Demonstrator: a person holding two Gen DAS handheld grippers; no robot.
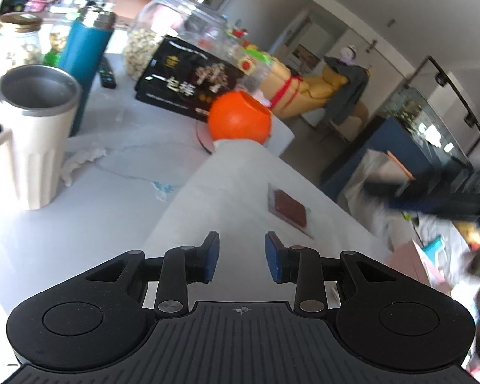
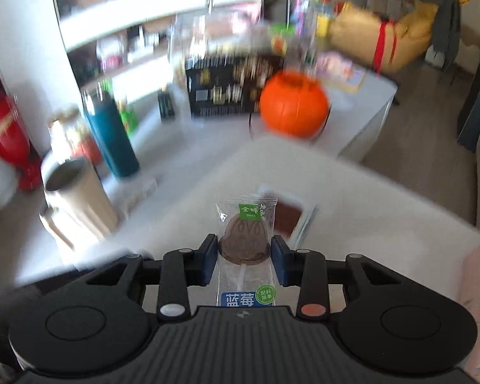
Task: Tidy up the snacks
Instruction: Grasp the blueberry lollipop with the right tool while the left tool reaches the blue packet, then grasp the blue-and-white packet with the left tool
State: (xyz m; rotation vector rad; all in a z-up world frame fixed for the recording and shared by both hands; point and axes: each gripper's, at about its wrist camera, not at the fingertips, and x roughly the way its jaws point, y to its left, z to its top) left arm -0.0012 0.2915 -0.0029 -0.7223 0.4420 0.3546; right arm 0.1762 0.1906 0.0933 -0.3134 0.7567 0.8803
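The right gripper (image 2: 244,257) is pinching a wrapped lollipop (image 2: 244,240), its two blue pads pressing on either side of the brown dome-shaped candy inside a clear wrapper, with the stick and a blue label trailing back toward the camera. The lollipop is hanging just above a white raised surface (image 2: 368,211), apart from it as far as the blurred right wrist view shows. A second snack, a flat brown bar in a clear packet (image 2: 288,217), is lying on that same surface just beyond the gripper.

The left gripper (image 1: 242,254) is hovering over the near end of the same white surface with its pads partly open and nothing between them.

Farther off, an orange pumpkin-shaped bucket (image 2: 292,105) is standing with its mouth open upward (the likely place for the snacks, judging by the task). Behind it are a black box (image 1: 182,80) and a glass jar (image 1: 176,32); to the left are a beige cup (image 1: 32,134) and a teal bottle (image 1: 86,60).

To do this step well, the right hand is best carrying the lollipop level and steadily, clearing the bucket's rim before letting go, since the wrapper is slippery and the grip is only on the candy head.
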